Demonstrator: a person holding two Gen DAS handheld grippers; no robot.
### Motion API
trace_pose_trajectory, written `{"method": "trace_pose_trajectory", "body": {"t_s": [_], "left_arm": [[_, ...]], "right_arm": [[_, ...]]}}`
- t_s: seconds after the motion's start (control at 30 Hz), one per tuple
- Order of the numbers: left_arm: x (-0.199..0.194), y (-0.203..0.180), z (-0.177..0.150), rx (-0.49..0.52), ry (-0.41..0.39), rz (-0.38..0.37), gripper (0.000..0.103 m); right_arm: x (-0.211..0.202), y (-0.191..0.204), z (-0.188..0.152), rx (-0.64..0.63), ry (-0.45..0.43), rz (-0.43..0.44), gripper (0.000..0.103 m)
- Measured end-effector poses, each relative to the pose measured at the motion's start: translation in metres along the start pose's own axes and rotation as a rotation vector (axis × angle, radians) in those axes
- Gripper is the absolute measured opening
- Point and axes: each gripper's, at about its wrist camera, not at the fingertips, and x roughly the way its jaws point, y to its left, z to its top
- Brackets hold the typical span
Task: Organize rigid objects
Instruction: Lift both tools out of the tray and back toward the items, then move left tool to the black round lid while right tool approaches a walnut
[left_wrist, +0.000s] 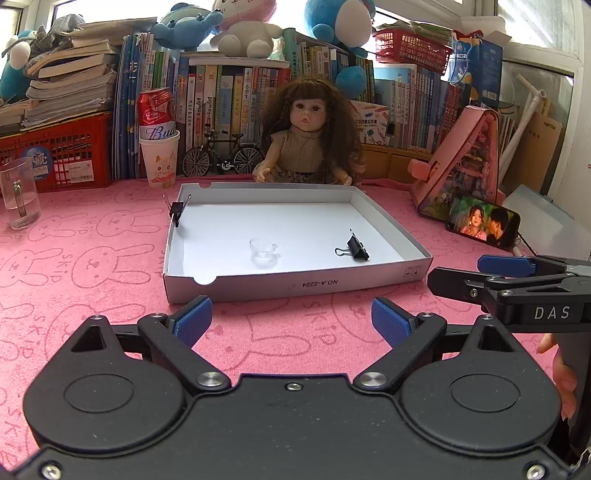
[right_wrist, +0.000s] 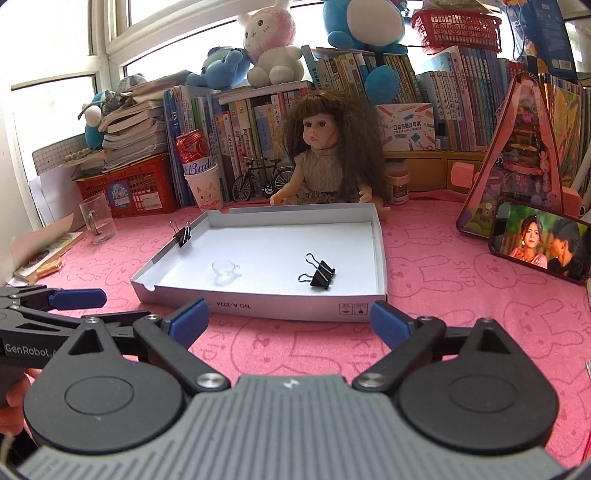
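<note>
Setting: a pink bunny-print tablecloth (left_wrist: 92, 258) fills the lower half of both views, with a shallow white cardboard box lid (left_wrist: 295, 286) lying at centre frame.
Left gripper (left_wrist: 291, 325): bottom centre of the left view, blue pads spread wide apart, holding nothing, hovering just short of the lid's near wall.
Right gripper (right_wrist: 290, 321): bottom centre of the right view, pads likewise spread apart and empty, also just short of the near wall.
Binder clips, count two: a loose binder clip (right_wrist: 320, 274) lies on the lid floor, centre right of frame; a clamped binder clip (right_wrist: 182, 233) grips the lid's left wall, upper left of the lid.
Small clear cup, count one: a tiny transparent cup (right_wrist: 223, 268) rests on the lid floor, left of the loose clip and apart from it.
Key relation: the loose clip lies straight ahead of the right gripper, slightly right of its centre line, wire handles pointing toward frame left. In the left view it sits right of centre, so the right gripper looks the better placed.
Background: a doll (left_wrist: 306, 136) sits directly behind the lid.
</note>
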Motion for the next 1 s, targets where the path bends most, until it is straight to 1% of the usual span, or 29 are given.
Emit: {"method": "trace_pose_trajectory", "body": {"t_s": [0.17, 0.27, 0.37, 0.47, 0.67, 0.83, 1.0], "left_arm": [[-0.007, 0.001, -0.010, 0.009, -0.012, -0.001, 0.093], [-0.011, 0.001, -0.019, 0.035, -0.026, -0.002, 0.093], [-0.013, 0.001, -0.027, 0.057, -0.022, -0.006, 0.093], [-0.013, 0.003, -0.035, 0.046, -0.006, -0.003, 0.093], [-0.015, 0.010, -0.045, 0.024, 0.000, 0.003, 0.093], [-0.020, 0.013, -0.052, 0.035, -0.002, 0.031, 0.093], [-0.024, 0.017, -0.059, 0.043, -0.006, 0.040, 0.093]], "right_arm": [[-0.008, 0.005, -0.010, -0.036, -0.014, -0.005, 0.102], [-0.011, 0.004, -0.017, -0.044, -0.016, -0.008, 0.103], [-0.012, 0.003, -0.024, -0.040, -0.013, -0.007, 0.103], [-0.013, 0.002, -0.031, -0.035, -0.011, -0.013, 0.103], [-0.017, 0.002, -0.043, -0.054, -0.010, -0.035, 0.103], [-0.021, 0.002, -0.049, -0.058, -0.014, -0.042, 0.103], [-0.025, -0.001, -0.054, -0.052, -0.024, -0.050, 0.103]]}}
